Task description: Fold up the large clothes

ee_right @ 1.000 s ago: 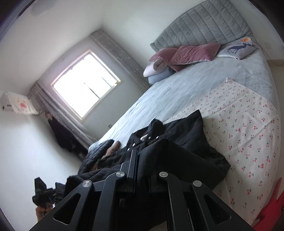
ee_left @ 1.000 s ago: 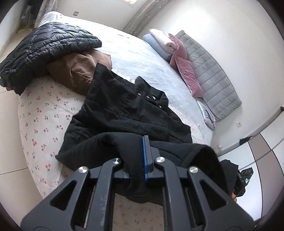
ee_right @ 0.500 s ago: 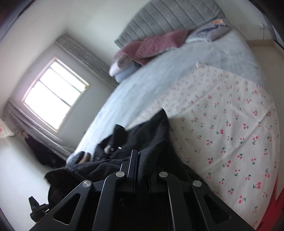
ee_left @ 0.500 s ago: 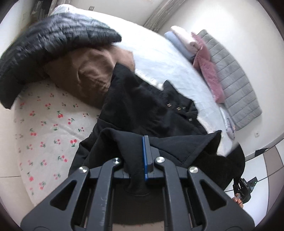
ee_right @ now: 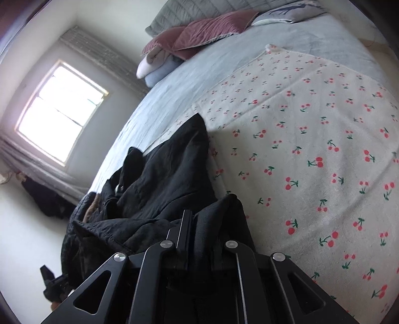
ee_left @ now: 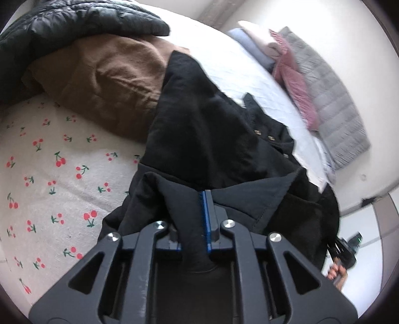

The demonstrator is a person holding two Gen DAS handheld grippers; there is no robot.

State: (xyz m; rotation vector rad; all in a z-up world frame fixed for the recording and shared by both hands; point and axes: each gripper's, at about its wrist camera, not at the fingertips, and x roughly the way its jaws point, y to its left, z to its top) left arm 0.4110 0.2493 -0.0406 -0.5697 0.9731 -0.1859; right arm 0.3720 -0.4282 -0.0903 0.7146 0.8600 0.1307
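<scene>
A black coat (ee_left: 212, 129) lies spread on the cherry-print sheet (ee_left: 49, 174), its collar and buttons toward the pillows. My left gripper (ee_left: 192, 206) has a fold of the coat's hem between its jaws, which are opening; cloth hides the left finger. In the right wrist view the same coat (ee_right: 169, 179) is bunched low over the sheet (ee_right: 311, 124). My right gripper (ee_right: 200, 219) also has coat cloth between its jaws, which are opening. The hem stretches between both grippers, doubled back over the coat's body. The right gripper's body and a hand show at the left wrist view's right edge (ee_left: 346, 251).
A brown garment (ee_left: 104, 82) and a black quilted jacket (ee_left: 74, 20) are piled left of the coat. Pink pillows (ee_right: 207, 32) and folded bedding lean on the grey headboard (ee_left: 336, 99). A bright window (ee_right: 59, 109) is on the far wall. Cherry sheet extends right of the coat.
Both grippers have come down and forward over the bed, carrying the coat's hem up over its body. The gap at the left jaws looks slightly wider.
</scene>
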